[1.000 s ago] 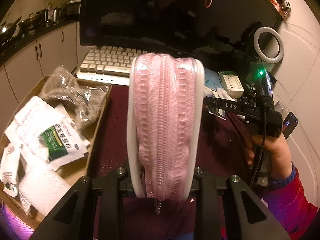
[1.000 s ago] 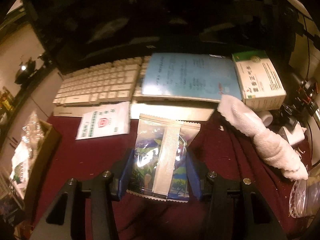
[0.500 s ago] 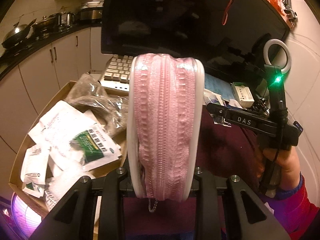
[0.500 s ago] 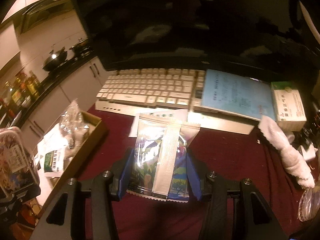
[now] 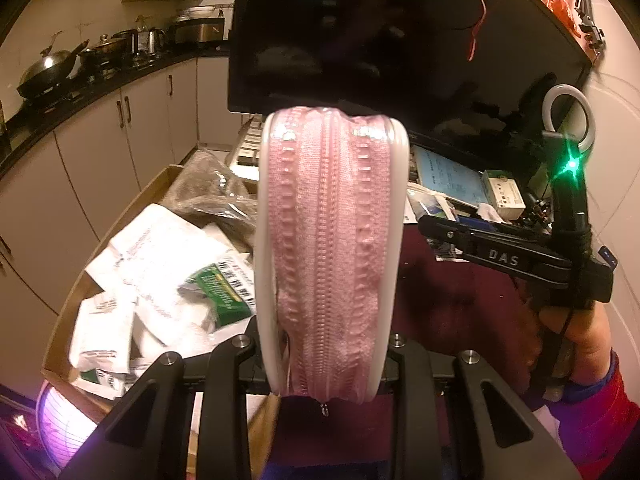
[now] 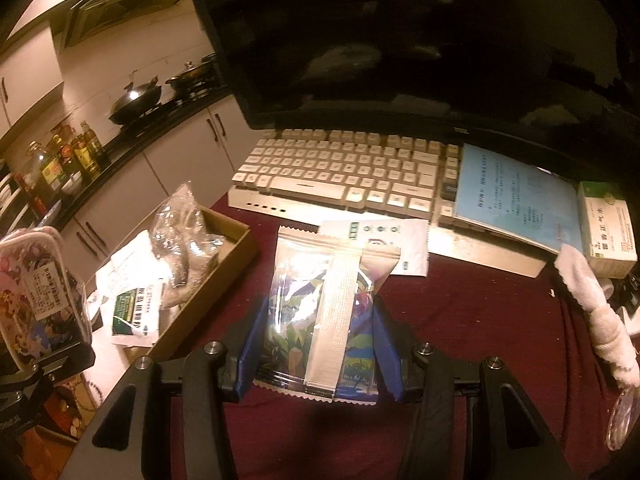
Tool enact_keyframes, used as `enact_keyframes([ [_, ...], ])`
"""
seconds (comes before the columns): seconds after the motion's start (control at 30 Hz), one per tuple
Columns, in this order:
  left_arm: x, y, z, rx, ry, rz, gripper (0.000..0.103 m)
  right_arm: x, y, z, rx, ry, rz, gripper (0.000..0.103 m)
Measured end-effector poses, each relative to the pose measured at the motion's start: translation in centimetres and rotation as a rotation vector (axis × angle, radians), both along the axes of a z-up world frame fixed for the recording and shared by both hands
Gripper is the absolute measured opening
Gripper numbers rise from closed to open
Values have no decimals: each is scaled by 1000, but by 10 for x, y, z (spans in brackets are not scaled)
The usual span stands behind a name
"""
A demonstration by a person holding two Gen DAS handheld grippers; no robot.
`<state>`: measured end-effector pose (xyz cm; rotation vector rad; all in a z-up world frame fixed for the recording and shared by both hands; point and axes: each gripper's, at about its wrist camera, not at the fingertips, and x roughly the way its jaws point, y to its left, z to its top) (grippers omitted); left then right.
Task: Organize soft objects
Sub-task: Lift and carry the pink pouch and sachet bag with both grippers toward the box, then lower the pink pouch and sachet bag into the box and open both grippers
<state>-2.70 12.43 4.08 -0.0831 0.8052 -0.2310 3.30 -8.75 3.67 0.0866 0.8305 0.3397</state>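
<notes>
Black monitor [image 6: 400, 40] fills 12 o'clock in the right wrist view, white keyboard [image 6: 340, 172] just below it. Maroon cloth [image 6: 480, 320] covers the table. Cardboard box [image 6: 224, 264] at 9 o'clock, holding white sachets [image 5: 160, 264] and a grey bagged item [image 6: 184, 240]. Left gripper [image 5: 332, 344] clamped on a pink zip pouch [image 5: 332, 240], held upright above the box's right edge, zipper facing the camera. Right gripper [image 6: 320, 344] closed on a clear snack packet [image 6: 324, 312], upright over the cloth at 6 o'clock. White sachet [image 6: 384, 248] lies flat just behind the packet. Rolled white towel [image 6: 596, 312] at 3 o'clock.
</notes>
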Motion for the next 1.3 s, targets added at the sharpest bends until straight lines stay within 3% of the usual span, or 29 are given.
enact_keyframes([
  [0.33, 6, 59, -1, 54, 19, 127, 29, -3, 30, 5, 32, -10, 89, 54],
  [0.6, 22, 88, -25, 113, 114, 206, 29, 0, 76, 0, 62, 22, 207, 54],
  [1.0, 42, 93, -41, 161, 152, 209, 29, 19, 157, -19, 69, 55, 357, 55],
  [1.3, 45, 92, -46, 191, 147, 210, 31, 26, 170, -40, 48, 74, 392, 59],
])
